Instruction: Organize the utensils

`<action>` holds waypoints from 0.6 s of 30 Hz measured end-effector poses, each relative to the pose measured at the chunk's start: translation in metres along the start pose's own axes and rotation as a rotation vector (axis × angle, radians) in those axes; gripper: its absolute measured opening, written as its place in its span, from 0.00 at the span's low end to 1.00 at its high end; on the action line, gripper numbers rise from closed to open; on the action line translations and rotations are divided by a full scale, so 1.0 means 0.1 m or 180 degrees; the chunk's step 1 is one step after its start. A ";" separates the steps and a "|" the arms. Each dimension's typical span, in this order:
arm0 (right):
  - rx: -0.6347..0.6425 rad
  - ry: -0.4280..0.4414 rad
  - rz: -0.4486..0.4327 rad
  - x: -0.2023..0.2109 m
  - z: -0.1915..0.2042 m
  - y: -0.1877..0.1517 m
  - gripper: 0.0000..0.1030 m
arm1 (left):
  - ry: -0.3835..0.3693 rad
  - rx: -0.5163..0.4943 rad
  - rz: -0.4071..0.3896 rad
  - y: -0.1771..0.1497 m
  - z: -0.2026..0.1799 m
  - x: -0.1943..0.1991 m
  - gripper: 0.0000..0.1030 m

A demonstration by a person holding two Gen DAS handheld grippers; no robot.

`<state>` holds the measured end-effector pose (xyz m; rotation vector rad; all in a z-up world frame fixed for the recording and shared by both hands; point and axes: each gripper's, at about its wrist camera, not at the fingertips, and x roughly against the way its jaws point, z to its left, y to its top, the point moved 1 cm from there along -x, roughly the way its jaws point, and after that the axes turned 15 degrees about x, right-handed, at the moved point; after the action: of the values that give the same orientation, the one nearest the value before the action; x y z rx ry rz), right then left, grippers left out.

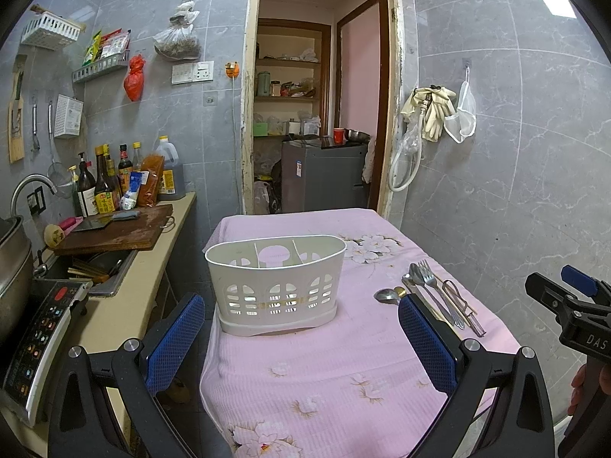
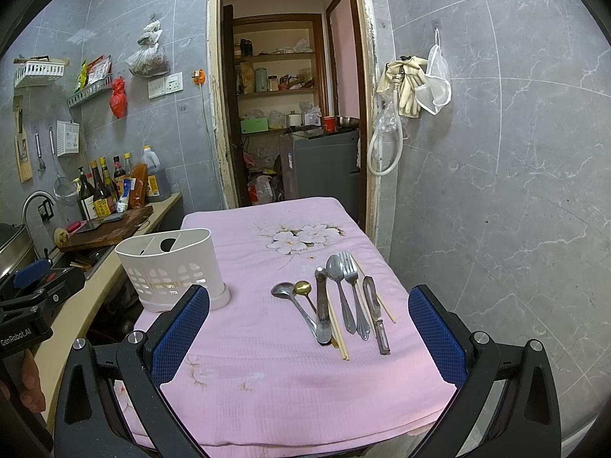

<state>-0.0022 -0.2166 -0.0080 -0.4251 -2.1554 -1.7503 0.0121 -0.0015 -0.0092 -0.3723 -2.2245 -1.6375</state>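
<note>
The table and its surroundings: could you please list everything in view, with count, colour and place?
Caddy: one, white, empty, table's left side.
Cloth: one, pink, floral, covering the table.
Spoons: three, two silver and one small gold, right of caddy.
Fork: one, silver, among the utensils.
Chopsticks: two, pale wood, same pile.
Peeler: one, metal, pile's right edge.
Bottles: several, dark, counter at left.
Gloves: pair, cream, hanging on wall.
Left tongs: open, facing the caddy.
Right tongs: open, facing the utensils.
</note>
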 end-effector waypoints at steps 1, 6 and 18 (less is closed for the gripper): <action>-0.0001 0.0001 0.0001 0.00 0.00 0.00 0.99 | 0.0001 0.0002 -0.0001 0.00 0.00 0.00 0.99; -0.0002 -0.0001 -0.0001 0.00 0.00 0.00 0.99 | 0.0000 0.0000 0.0000 -0.02 -0.01 -0.01 0.99; -0.0001 0.0000 0.0003 0.01 -0.01 0.01 0.99 | -0.0001 -0.0003 0.0002 0.00 0.00 0.00 0.99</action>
<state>-0.0020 -0.2172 -0.0065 -0.4259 -2.1545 -1.7504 0.0118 -0.0020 -0.0094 -0.3736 -2.2239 -1.6382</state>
